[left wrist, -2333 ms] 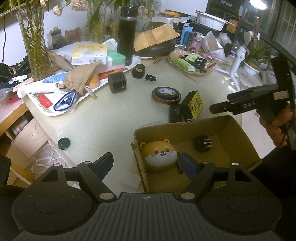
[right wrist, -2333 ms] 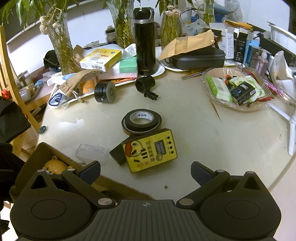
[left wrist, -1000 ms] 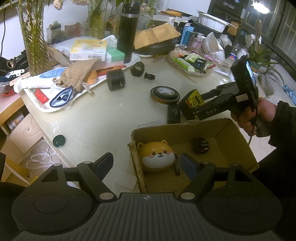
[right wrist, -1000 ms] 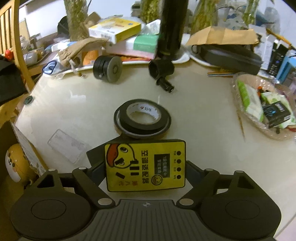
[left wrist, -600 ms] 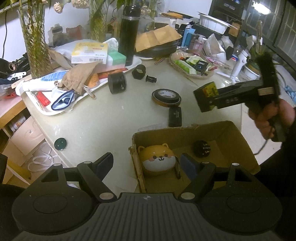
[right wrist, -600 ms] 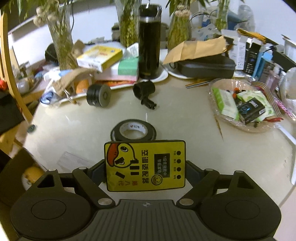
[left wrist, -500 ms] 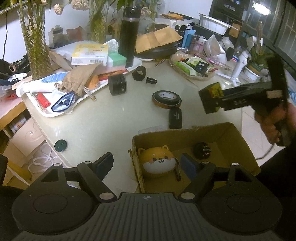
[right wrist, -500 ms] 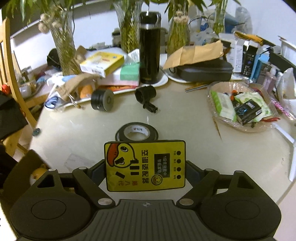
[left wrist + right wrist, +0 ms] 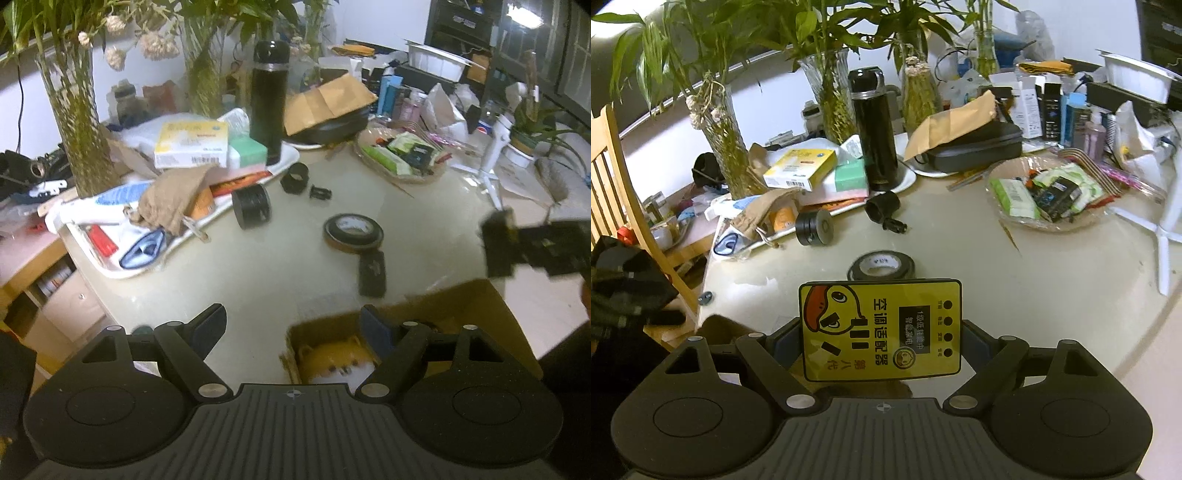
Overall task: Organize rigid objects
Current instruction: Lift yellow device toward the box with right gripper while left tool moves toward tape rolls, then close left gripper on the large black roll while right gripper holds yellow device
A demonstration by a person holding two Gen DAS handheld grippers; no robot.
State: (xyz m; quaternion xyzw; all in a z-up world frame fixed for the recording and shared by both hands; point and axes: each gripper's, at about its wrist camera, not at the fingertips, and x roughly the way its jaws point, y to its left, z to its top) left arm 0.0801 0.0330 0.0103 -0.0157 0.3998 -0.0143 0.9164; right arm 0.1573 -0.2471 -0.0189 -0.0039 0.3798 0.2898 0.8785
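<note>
Your right gripper (image 9: 881, 345) is clamped on the yellow duck box (image 9: 880, 329), one pad on each short side, printed face toward the camera. A second ago that box sat low over the table just in front of the tape roll (image 9: 881, 266); now it's lifted clear, and the roll sits further off behind it. From the left wrist view the right gripper (image 9: 496, 245) has swung out past the far right corner of the cardboard box (image 9: 491, 306), blurred, above its rim. My read: pick is done, you're mid-carry toward the drop

Your left gripper (image 9: 293, 323) is spread with nothing between the pads, hovering over the near edge of the cardboard box. It has barely shifted

Already in the box: the shiba toy (image 9: 334, 360), partly hidden behind the left gripper's finger. The dark round piece seen inside earlier is hidden now

Still out on the table: tape roll, the flat black block (image 9: 372, 272) next to it, the black cylinder (image 9: 252, 206) and the small black fitting (image 9: 294, 179) near the tray (image 9: 122, 271)

Likely next: bring the duck box over the open middle, clear of the shiba toy, then release
</note>
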